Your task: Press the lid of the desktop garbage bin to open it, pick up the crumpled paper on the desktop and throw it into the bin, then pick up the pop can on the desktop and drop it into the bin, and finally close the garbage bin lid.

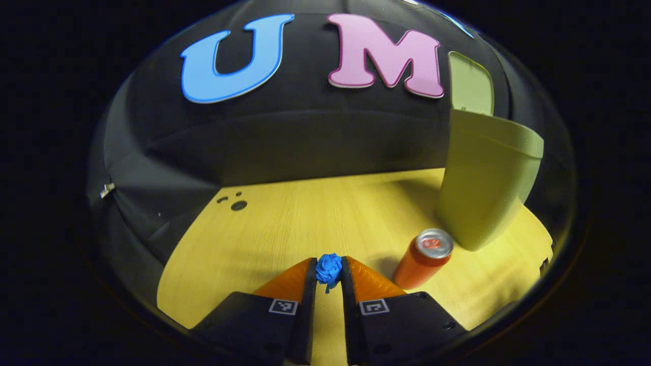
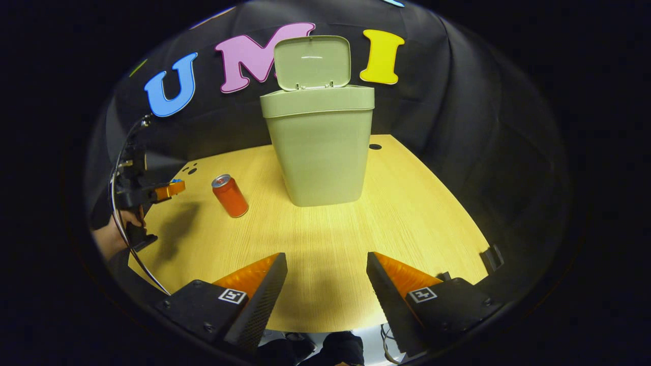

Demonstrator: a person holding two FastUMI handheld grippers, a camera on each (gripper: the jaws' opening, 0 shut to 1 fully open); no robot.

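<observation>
Lid (image 2: pixel 312 62) is up and the bin (image 2: pixel 320 152) is open, so we're on the paper step. Left gripper (image 1: pixel 328 272) is clamped narrow on the blue crumpled paper (image 1: pixel 328 268), wad pinched between both fingertips and, judging by the right gripper view, lifted clear of the tabletop (image 2: pixel 407 213). Right gripper (image 2: pixel 325 269) is spread wide, empty, hanging low over the near side facing the bin.

Next we need to carry the paper up and right over the bin rim, then release. In the left gripper view the bin (image 1: pixel 483 183) sits right of us, pop can (image 1: pixel 424 256) upright just beside its base and between us and it. We'd go over the can, not around; a low path could tip it.

Room: tabletop left of the can is bare, plenty of space. Bin mouth looks roomy for the wad; the upright lid hems in the far side.
</observation>
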